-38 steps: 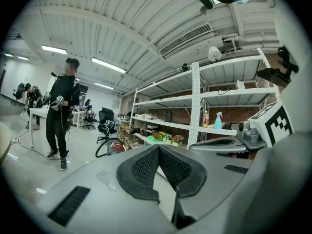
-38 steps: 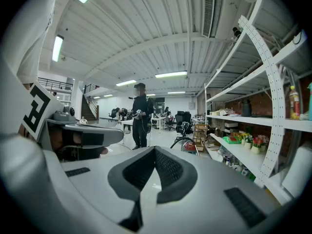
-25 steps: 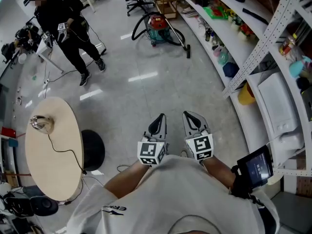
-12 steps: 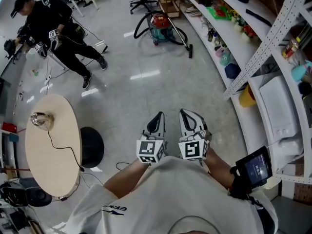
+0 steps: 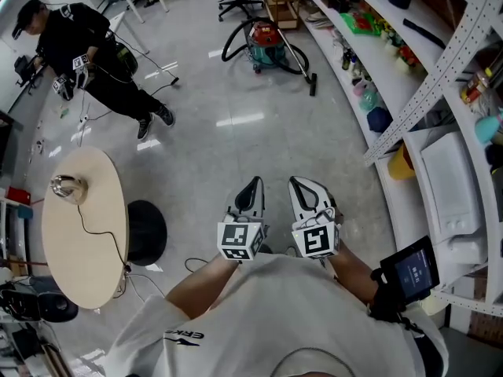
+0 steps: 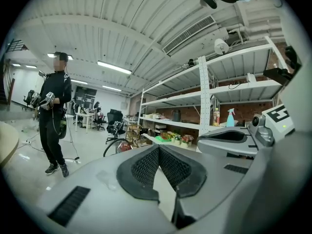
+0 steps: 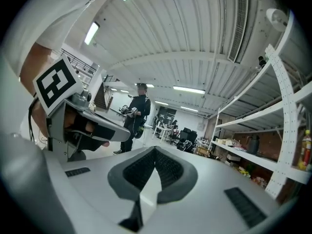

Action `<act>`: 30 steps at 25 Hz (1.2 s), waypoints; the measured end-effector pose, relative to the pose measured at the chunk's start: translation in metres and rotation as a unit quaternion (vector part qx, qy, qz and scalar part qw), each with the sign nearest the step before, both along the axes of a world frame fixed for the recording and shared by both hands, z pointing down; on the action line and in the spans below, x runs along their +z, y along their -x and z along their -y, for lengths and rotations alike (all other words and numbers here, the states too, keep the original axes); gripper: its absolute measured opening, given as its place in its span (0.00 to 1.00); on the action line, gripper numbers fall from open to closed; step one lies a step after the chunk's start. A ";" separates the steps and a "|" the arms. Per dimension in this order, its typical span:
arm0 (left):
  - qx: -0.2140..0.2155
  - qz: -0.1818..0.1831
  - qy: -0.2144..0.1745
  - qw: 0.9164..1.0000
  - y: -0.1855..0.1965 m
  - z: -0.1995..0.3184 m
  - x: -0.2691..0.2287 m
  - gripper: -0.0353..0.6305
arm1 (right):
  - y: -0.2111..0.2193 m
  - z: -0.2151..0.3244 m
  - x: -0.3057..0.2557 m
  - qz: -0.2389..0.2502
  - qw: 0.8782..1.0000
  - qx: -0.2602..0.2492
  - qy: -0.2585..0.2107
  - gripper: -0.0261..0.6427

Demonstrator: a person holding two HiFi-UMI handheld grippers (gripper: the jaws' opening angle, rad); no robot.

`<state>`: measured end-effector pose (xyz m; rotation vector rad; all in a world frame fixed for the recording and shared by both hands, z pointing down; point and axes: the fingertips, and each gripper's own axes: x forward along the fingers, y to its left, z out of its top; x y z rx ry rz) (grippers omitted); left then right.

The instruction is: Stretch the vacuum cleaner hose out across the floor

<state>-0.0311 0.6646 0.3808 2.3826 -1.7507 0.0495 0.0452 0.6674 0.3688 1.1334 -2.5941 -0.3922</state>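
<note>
Both jaw pairs are closed with nothing between them. The left gripper [image 5: 250, 197] and right gripper [image 5: 307, 199] are held side by side, just apart, pointing toward 12 o'clock. The vacuum cleaner [image 5: 267, 44] stands on the floor well apart at 12 o'clock, and its black hose [image 5: 233, 41] is looped beside it, untouched. Compared with one second ago, the right gripper's marker cube is seen rolled squarer. The person in black [image 5: 85, 49] appears further toward 10 o'clock — beyond the round table [image 5: 82, 242] at 9 o'clock.

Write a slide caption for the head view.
Left gripper and right gripper shut and empty; vacuum cleaner ahead beside the shelves.
</note>
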 end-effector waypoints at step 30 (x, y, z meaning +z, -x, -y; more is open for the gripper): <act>0.053 -0.004 0.011 0.999 0.109 0.217 0.019 0.06 | 0.091 0.224 0.031 0.051 0.988 0.107 0.101 0.03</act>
